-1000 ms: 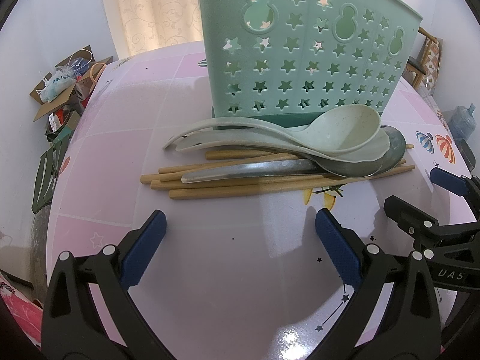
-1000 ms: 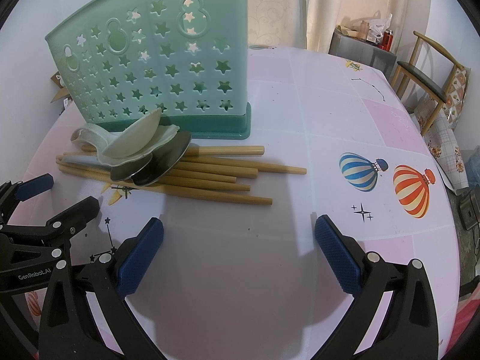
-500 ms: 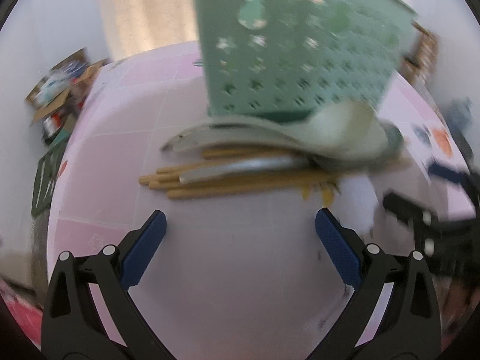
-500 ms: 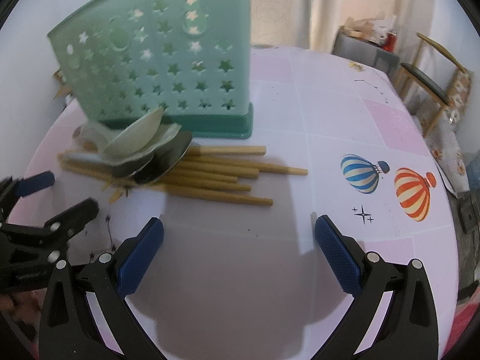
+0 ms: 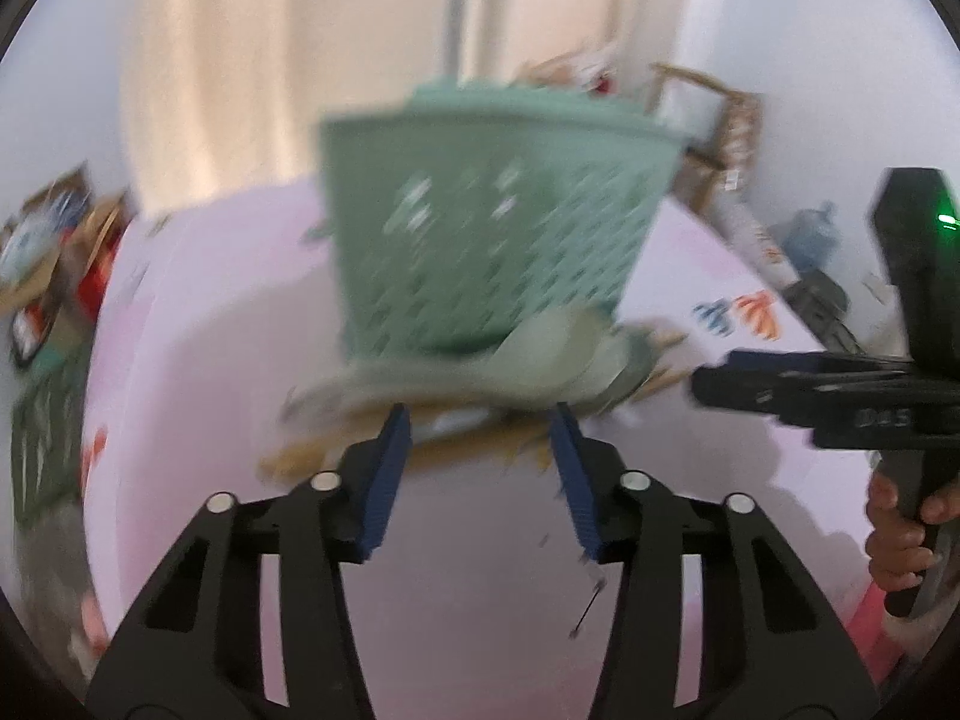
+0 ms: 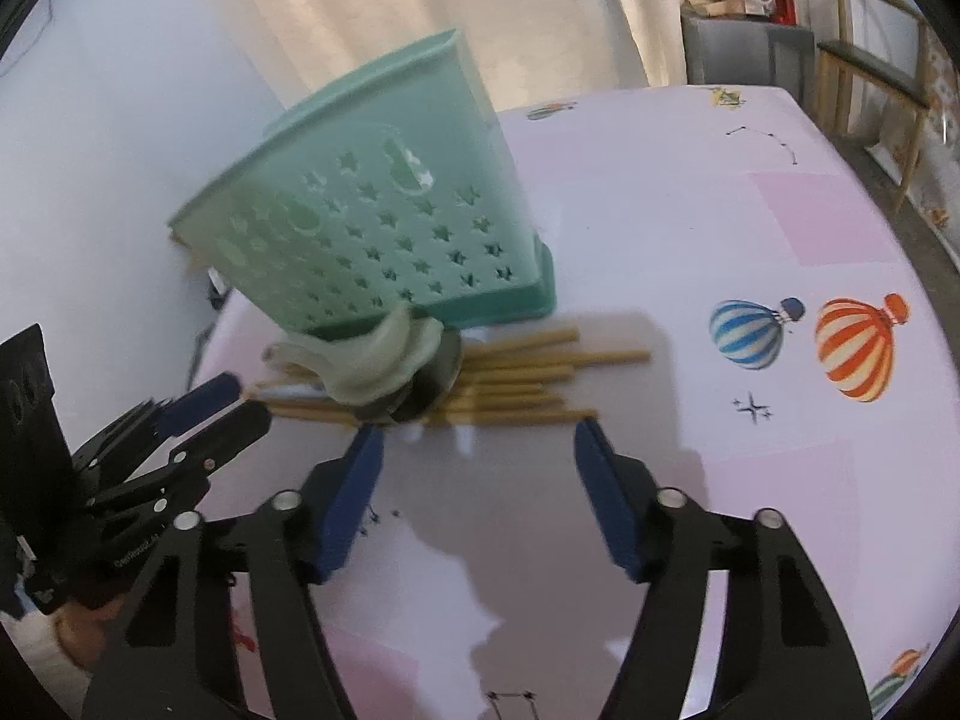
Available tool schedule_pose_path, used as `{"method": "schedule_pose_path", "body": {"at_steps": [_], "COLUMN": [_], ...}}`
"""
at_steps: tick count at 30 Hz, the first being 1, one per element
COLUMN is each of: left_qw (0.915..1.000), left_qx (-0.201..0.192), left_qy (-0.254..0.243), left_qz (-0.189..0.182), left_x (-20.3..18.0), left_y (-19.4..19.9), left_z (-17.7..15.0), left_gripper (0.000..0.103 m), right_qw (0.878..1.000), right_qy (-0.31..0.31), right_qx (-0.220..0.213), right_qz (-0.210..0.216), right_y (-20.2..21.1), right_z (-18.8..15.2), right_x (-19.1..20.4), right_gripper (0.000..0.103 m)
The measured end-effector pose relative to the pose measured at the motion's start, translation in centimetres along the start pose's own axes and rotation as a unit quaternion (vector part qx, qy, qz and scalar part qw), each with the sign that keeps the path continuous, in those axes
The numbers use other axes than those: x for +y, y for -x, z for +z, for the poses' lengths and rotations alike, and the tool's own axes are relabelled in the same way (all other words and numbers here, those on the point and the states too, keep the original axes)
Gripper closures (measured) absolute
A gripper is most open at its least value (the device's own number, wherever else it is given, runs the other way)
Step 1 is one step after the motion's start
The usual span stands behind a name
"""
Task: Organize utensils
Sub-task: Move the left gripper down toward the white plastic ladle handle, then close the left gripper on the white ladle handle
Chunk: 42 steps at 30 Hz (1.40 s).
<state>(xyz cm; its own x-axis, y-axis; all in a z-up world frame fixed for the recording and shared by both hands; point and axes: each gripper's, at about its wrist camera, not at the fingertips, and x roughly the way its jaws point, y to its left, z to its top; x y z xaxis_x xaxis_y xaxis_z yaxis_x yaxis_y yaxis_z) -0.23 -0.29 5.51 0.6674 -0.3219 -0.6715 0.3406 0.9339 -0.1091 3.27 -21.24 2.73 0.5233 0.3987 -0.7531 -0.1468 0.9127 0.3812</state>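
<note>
A mint-green utensil holder (image 6: 384, 228) with star holes stands on the pink table; it is blurred in the left wrist view (image 5: 498, 228). In front of it lie pale spoons (image 6: 372, 360) and a dark metal spoon (image 6: 432, 384) on a pile of wooden chopsticks (image 6: 528, 372). My left gripper (image 5: 480, 420) hangs above the table just short of the chopsticks (image 5: 456, 444), its jaws closing with nothing between them. My right gripper (image 6: 477, 432) hovers before the chopsticks' right half, jaws also closing on nothing. Each gripper shows in the other's view: the left gripper (image 6: 222, 402) and the right gripper (image 5: 720, 378).
The tablecloth (image 6: 780, 210) carries printed balloons (image 6: 804, 336) on the right. Beyond the table's far right edge stand a wooden chair (image 6: 870, 60) and a cabinet (image 6: 738, 42) with clutter. Cardboard boxes (image 5: 48, 264) lie off the left edge. A hand (image 5: 900, 534) holds the right gripper's handle.
Both grippers have risen and tipped upward, so more of the room shows. Both pairs of jaws have narrowed from wide open. The utensils and holder have not been touched.
</note>
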Motion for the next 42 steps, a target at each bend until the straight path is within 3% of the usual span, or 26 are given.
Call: {"method": "schedule_pose_path", "body": {"at_steps": [2, 5, 10, 13, 15, 18, 23, 27, 31, 35, 38, 42], "left_qw": [0.9996, 0.9985, 0.9952, 0.9944, 0.9945, 0.9959, 0.9982, 0.9942, 0.9779, 0.9478, 0.9171, 0.8801], "left_qx": [-0.003, 0.007, 0.036, 0.062, 0.084, 0.074, 0.057, 0.049, 0.023, 0.009, 0.011, 0.006], "left_qy": [-0.025, -0.043, -0.073, -0.071, -0.052, -0.051, -0.004, 0.096, 0.208, 0.318, 0.398, 0.474], "left_qz": [-0.016, -0.034, -0.053, -0.048, -0.036, -0.012, -0.016, -0.011, 0.012, 0.025, 0.021, -0.016], "left_x": [-0.9, -1.9, -3.5, -4.1, -3.8, -4.0, -3.2, -0.2, 4.1, 8.8, 12.4, 15.6], "left_y": [-0.7, -1.8, -4.0, -6.0, -7.1, -6.8, -4.3, -1.5, 0.4, 0.6, -0.6, -2.5], "left_z": [1.2, 2.5, 3.4, 3.2, 3.1, 3.2, 3.6, 3.9, 3.3, 2.7, 2.2, 1.3], "left_gripper": [0.067, 0.067, 0.067, 0.078, 0.091, 0.097, 0.099, 0.099, 0.099, 0.098, 0.098, 0.097], "right_qw": [1.0, 0.998, 0.998, 0.998, 0.998, 0.999, 0.999, 1.0, 0.999, 0.999, 0.999, 0.999], "right_qy": [-0.005, 0.015, -0.001, 0.005, 0.006, 0.008, 0.021, 0.019, 0.031, 0.029, 0.029, 0.032], "right_qx": [-0.005, -0.008, -0.014, -0.012, -0.01, -0.009, -0.024, -0.021, -0.038, -0.03, -0.031, -0.034], "right_qz": [-0.006, -0.061, -0.063, -0.066, -0.061, -0.048, -0.03, -0.008, -0.002, 0.002, 0.013, 0.021], "right_y": [-0.4, -0.7, -1.0, -1.1, -1.1, -1.2, -0.3, 0.2, 1.4, 1.7, 1.9, 2.1], "right_z": [0.3, 0.0, 0.1, 0.2, 0.2, -0.2, -0.5, -0.5, -1.0, -1.3, -0.9, -0.8], "right_x": [-0.4, -0.7, -1.9, -1.7, -1.4, -1.0, -0.3, 0.1, 0.8, 1.9, 2.1, 2.6], "right_gripper": [0.045, 0.047, 0.047, 0.047, 0.047, 0.047, 0.047, 0.047, 0.047, 0.047, 0.047, 0.047]}}
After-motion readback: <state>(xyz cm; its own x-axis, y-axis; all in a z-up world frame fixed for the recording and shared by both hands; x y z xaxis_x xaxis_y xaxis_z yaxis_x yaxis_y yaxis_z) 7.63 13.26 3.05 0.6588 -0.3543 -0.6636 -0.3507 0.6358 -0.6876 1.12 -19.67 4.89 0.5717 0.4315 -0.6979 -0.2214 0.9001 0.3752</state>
